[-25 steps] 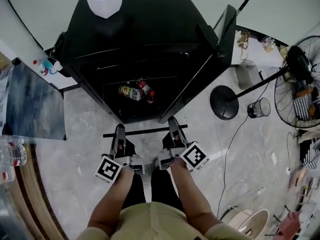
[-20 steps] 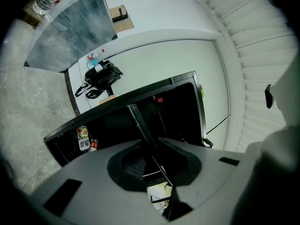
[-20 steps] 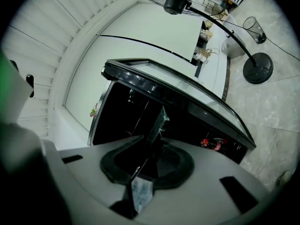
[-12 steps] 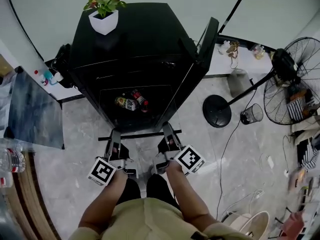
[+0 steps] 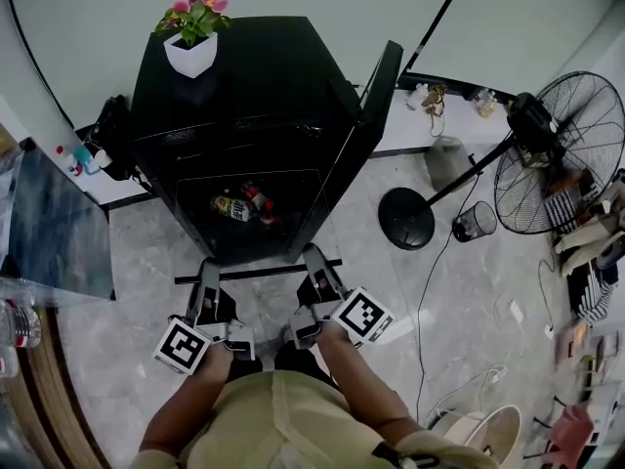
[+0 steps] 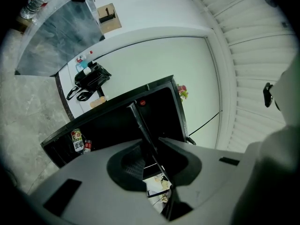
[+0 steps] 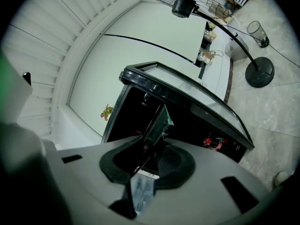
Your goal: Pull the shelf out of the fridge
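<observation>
**A:** Who has the glass shelf (image 5: 259,272)?

**B:** Both. The left hand-held gripper (image 5: 208,272) is clamped on its left end. The right hand-held gripper (image 5: 314,259) has the right end between its jaws, and they are opening.

**A:** Which way does it lie?

**B:** Its dark front edge runs side to side. The glass points ahead, to the fridge (image 5: 254,86).

**A:** Count!

**B:** One shelf, one fridge, two drink bottles (image 5: 239,204) inside.

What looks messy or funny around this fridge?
Two drinks lie tipped on their sides at the bottom of the fridge instead of standing up. The glass shelf is not inside either: it is held out in front of the fridge, above the floor. Nothing looks spilled or broken.
</observation>
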`<state>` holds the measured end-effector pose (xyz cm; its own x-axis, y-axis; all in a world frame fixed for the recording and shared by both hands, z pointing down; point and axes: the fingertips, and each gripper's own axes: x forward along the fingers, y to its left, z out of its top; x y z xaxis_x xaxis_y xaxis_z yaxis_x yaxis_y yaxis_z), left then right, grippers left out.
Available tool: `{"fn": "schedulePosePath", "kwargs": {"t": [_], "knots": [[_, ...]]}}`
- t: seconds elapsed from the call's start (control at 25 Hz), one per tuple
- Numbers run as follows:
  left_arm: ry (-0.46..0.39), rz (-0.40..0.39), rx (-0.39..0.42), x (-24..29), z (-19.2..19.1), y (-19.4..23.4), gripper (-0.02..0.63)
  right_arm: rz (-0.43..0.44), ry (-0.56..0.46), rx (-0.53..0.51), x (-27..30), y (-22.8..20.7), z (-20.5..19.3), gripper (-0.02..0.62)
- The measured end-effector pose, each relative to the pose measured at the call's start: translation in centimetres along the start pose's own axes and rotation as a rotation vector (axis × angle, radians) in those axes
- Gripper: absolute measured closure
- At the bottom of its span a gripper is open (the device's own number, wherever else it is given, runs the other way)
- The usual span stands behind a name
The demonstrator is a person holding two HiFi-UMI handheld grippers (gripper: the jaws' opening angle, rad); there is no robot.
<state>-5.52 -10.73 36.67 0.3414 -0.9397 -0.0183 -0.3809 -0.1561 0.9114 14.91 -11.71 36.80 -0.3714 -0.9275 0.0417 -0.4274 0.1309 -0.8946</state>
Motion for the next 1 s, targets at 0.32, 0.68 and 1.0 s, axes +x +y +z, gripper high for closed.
{"fn": "schedulePosePath", "kwargs": {"t": [0.32, 0.68, 1.0], "knots": [[0.046, -0.026, -0.011, -0.6, 0.6, -1.1, 0.54, -0.003, -0.014, -0.039, -1.0, 2.1, 0.0, 0.511], [0.126, -0.094, 0.031, -1.3, 1.2, -3.2, 0.537, -0.01, -0.036, -0.07, -2.9, 4.2, 0.2, 0.508], [0.157, -0.14, 0.058, -2.1, 2.0, -3.9, 0.532, -0.012, -0.044, -0.093, -4.0, 5.4, -0.7, 0.506]]}}
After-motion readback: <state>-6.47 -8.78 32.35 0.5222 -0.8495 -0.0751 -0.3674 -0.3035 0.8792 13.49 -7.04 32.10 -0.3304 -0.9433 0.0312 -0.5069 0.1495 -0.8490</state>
